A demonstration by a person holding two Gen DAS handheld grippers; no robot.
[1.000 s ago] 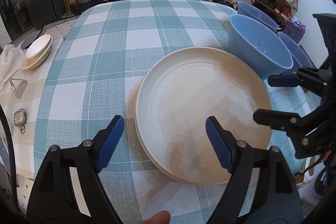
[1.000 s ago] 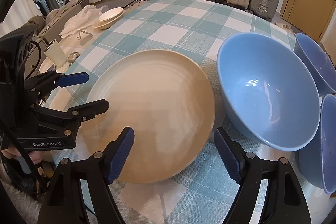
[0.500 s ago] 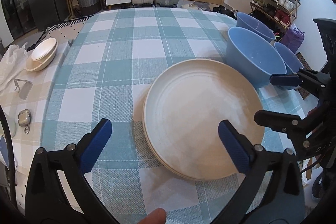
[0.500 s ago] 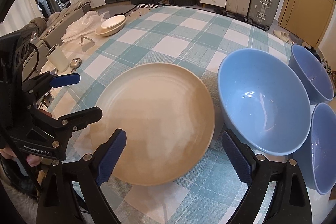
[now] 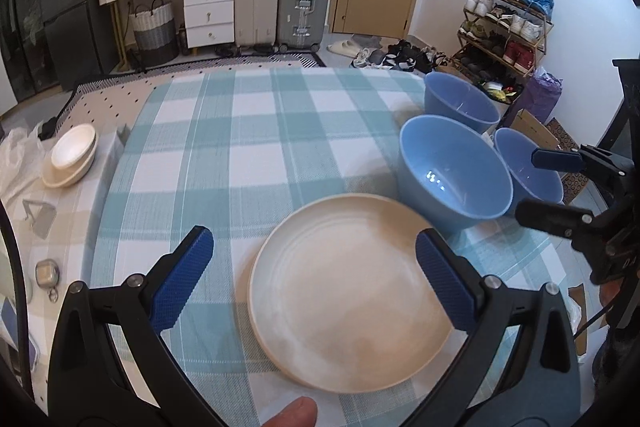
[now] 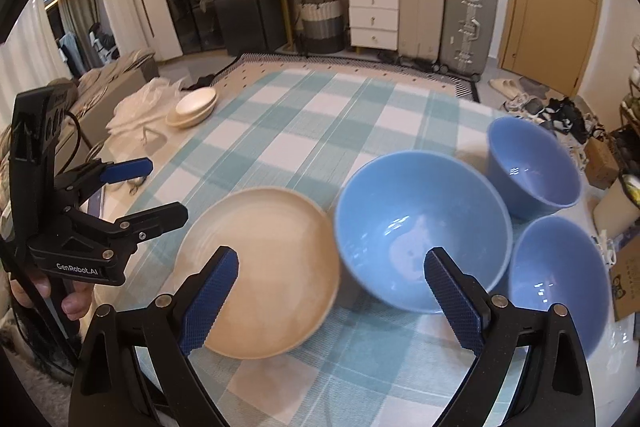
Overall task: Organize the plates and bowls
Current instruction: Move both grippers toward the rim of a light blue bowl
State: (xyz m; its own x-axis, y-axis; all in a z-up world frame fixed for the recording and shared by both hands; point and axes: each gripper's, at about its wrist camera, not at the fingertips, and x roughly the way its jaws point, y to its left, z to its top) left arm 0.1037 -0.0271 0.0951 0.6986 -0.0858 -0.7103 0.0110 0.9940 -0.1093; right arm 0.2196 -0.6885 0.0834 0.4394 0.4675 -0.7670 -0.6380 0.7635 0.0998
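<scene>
Left wrist view: the left gripper [image 5: 314,277] hovers above a cream plate [image 5: 352,291] on the checked tablecloth [image 5: 240,163], jaws spread wide, having just opened, gripping nothing. Right wrist view: the right gripper [image 6: 332,297], jaws likewise just opened and empty, hangs over the plate's right rim, where a large blue bowl [image 6: 420,227] sits just beside the plate.

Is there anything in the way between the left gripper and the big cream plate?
No, nothing visible. The left gripper hangs open right over the plate, with only air between them. The big blue bowl sits beside the plate, off to the side, not in the path.
</scene>
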